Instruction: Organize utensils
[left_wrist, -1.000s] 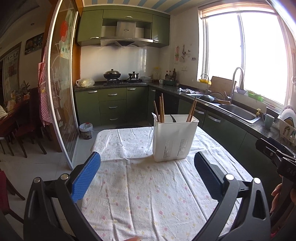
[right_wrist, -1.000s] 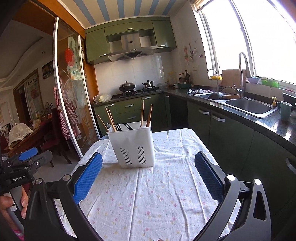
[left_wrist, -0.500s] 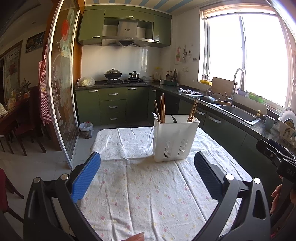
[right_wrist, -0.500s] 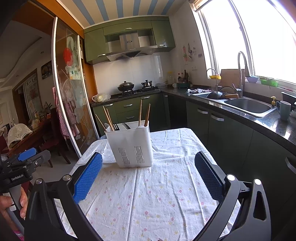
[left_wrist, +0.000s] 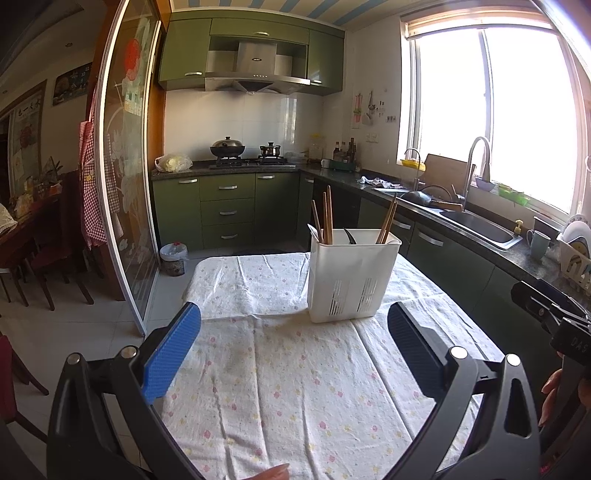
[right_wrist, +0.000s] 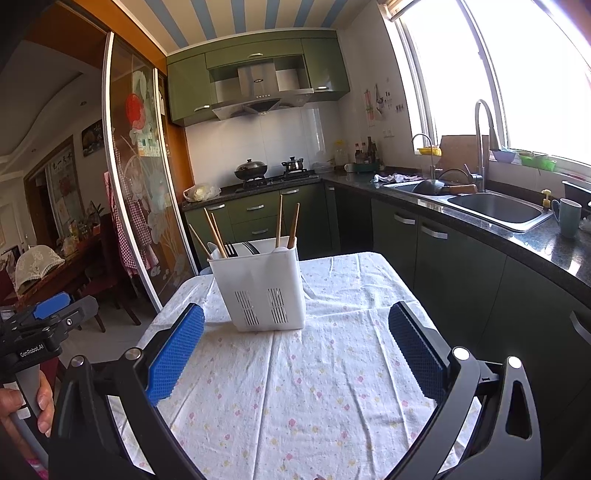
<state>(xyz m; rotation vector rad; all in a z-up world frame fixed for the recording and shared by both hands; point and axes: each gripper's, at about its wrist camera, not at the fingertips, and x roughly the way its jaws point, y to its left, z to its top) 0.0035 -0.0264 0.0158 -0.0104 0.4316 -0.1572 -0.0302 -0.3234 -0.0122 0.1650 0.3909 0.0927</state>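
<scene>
We see the white utensil holder (left_wrist: 354, 275) upright on the desk (left_wrist: 295, 387), ahead of both grippers; chopsticks (left_wrist: 327, 216) point upward. Left gripper (left_wrist: 293, 345) and right gripper (right_wrist: 295, 345) hold jaws wide, empty; neither is clearly nearer.

Daylight floods in from the window (left_wrist: 498, 110) on my right, blown out white; edges bend with fisheye, focus sharp.
</scene>
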